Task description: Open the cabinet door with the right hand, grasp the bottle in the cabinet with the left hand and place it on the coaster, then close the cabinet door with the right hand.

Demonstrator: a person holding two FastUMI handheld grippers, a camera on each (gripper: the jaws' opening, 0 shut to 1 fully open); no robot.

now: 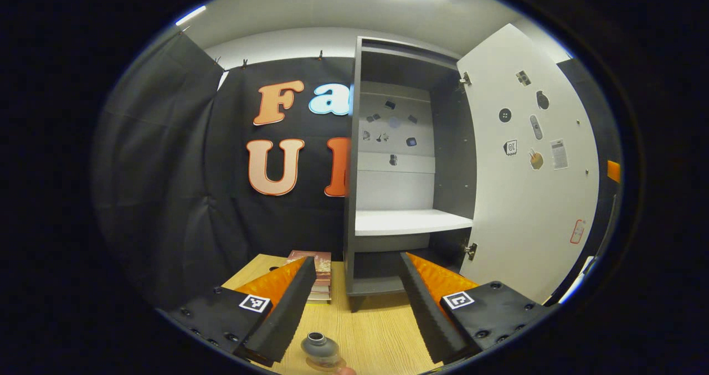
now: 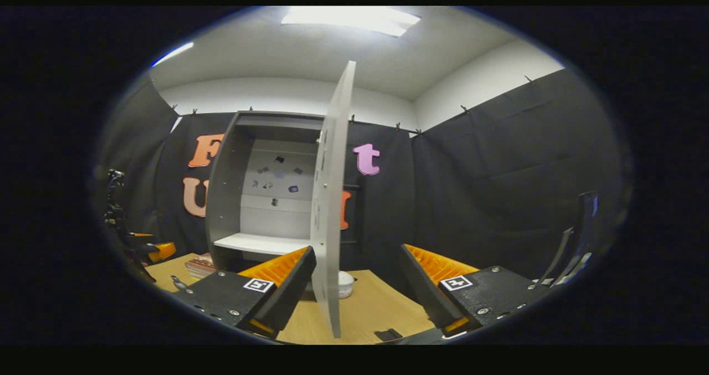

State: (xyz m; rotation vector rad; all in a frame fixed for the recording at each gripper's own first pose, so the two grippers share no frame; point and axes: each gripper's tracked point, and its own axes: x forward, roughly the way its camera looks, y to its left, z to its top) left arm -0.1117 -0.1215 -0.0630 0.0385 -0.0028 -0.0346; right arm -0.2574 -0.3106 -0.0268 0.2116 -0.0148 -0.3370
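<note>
A small grey bottle with a dark neck stands upright on the wooden table, on what looks like a round coaster at the lower edge of the left gripper view. My left gripper is open, its fingers apart on either side of the bottle and not touching it. The grey cabinet stands behind with its white door swung wide to the right. In the right gripper view the door is edge-on between the fingers of my open right gripper, close to the left finger.
A stack of books lies on the table left of the cabinet. A white shelf crosses the cabinet inside. A white round object sits behind the door, and a small dark item lies near the table's front.
</note>
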